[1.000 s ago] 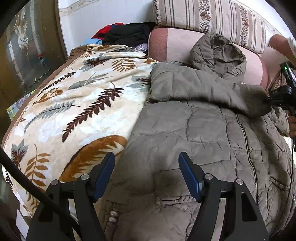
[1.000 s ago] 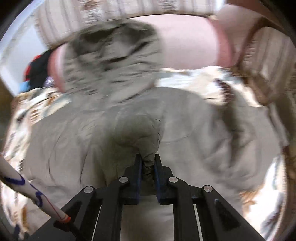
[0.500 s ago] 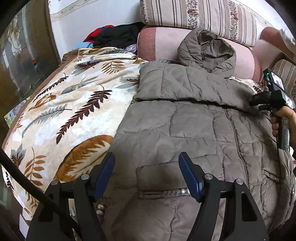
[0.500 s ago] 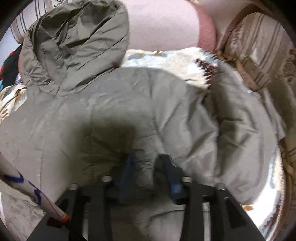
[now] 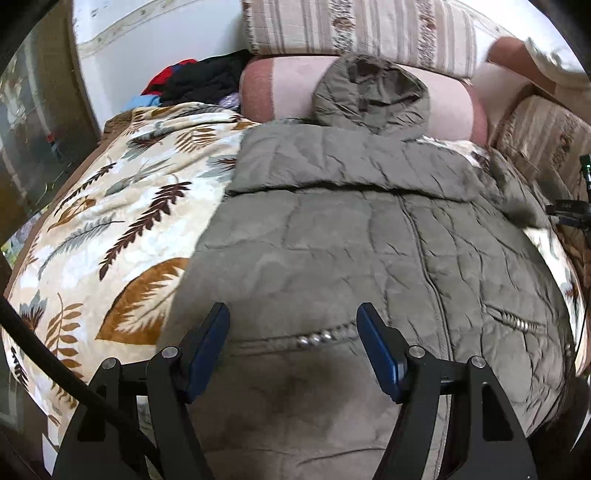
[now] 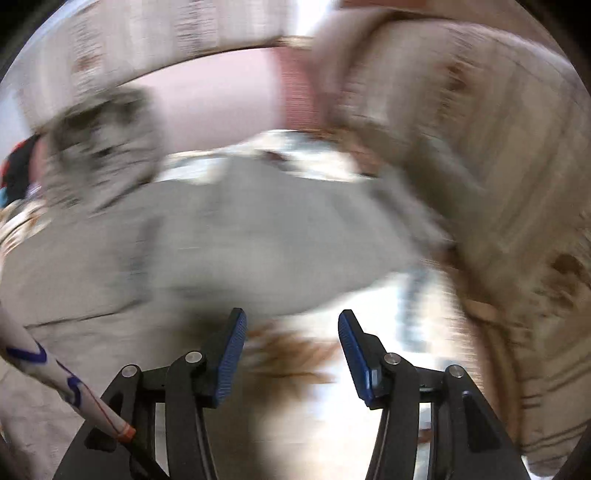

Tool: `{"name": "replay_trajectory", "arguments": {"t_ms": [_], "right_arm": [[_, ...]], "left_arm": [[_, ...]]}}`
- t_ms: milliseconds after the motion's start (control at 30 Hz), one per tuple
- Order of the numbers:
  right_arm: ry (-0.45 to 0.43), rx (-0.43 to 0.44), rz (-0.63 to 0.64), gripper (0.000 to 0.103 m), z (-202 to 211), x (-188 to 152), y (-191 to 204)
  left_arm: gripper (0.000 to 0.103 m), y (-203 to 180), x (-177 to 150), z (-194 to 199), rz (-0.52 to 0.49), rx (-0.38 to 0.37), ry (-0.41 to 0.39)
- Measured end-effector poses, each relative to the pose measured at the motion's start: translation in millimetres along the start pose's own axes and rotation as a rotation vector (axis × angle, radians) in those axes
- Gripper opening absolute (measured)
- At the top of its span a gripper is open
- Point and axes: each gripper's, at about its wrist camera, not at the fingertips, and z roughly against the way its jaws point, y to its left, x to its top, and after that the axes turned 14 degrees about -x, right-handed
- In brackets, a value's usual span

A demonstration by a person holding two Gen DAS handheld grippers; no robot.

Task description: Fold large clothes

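Note:
An olive-grey quilted hooded jacket (image 5: 354, 258) lies front-up on the bed, its left sleeve folded across the chest (image 5: 332, 166) and its hood (image 5: 373, 96) resting against a pink bolster. My left gripper (image 5: 291, 332) is open and empty, hovering over the jacket's lower left pocket zip (image 5: 314, 338). My right gripper (image 6: 291, 339) is open and empty, off the jacket's right edge over the blanket; this view is motion-blurred. The jacket (image 6: 221, 240) fills its left half. The right gripper's body shows at the far right of the left wrist view (image 5: 570, 214).
A cream blanket with leaf print (image 5: 122, 221) covers the bed. A pink bolster (image 5: 288, 85) and striped cushions (image 5: 362, 29) line the headboard. A pile of dark and red clothes (image 5: 199, 79) sits at the back left. A striped cushion (image 6: 498, 184) is on the right.
My right gripper let go of the sleeve cuff, opened, and swung away right off the jacket. The sleeve now lies flat across the chest. My left gripper moved up along the jacket.

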Motion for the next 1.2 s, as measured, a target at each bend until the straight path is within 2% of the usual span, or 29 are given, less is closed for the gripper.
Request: {"name": "replay_trajectory", "arguments": {"t_ms": [133,267,367,567,633,667,700,733,800,867,1033,1100,1200], "right_arm": [[0.044,-0.131,-0.114,0.056,-43.6,7.5,-68.7],[0.089,-0.151,-0.210,0.056,-81.0,20.8,-106.0],[0.088,-0.143,-0.239,0.056,-100.3,34.9,-115.4],[0.074,-0.177,-0.263,0.056,-136.0,70.9,-116.6],[0.084,-0.192,-0.298,0.051,-144.9,74.1,-122.8],[0.085,-0.199,-0.314,0.045,-149.2,77.0,-126.2],[0.093,-0.179,-0.320,0.034,-152.8,79.7,-127.5],[0.114,-0.155,-0.317,0.030,-154.9,80.3,-127.4],[0.116,-0.161,-0.319,0.014,-151.7,82.8,-129.6],[0.084,-0.129,-0.345,0.010,-134.5,86.2,-138.7],[-0.001,-0.124,-0.450,0.006,-80.9,99.2,-179.3],[-0.001,-0.097,-0.517,0.005,-63.9,101.8,-198.4],[-0.022,-0.091,-0.520,0.005,-34.5,104.8,-198.6]], "left_arm": [[0.070,-13.6,-1.0,-9.6,-0.010,0.022,-0.005],[0.070,-22.7,-1.9,-26.2,-0.035,0.067,0.026],[0.070,-26.1,-2.9,-37.2,-0.065,0.112,0.052],[0.070,-31.0,-0.3,-51.2,-0.087,0.148,0.092],[0.070,-33.2,0.2,-53.4,-0.097,0.153,0.100],[0.070,-34.3,0.2,-54.3,-0.101,0.151,0.104],[0.070,-35.3,0.4,-55.1,-0.102,0.149,0.107],[0.070,-36.7,0.2,-56.0,-0.102,0.145,0.112],[0.070,-39.2,0.0,-57.2,-0.103,0.132,0.118],[0.070,-39.9,-1.0,-56.0,-0.106,0.121,0.116],[0.070,-37.1,-3.9,-44.3,-0.094,0.087,0.089],[0.070,-32.8,-5.3,-38.2,-0.077,0.073,0.075],[0.070,-23.3,-7.8,-27.1,-0.046,0.057,0.051]]}}
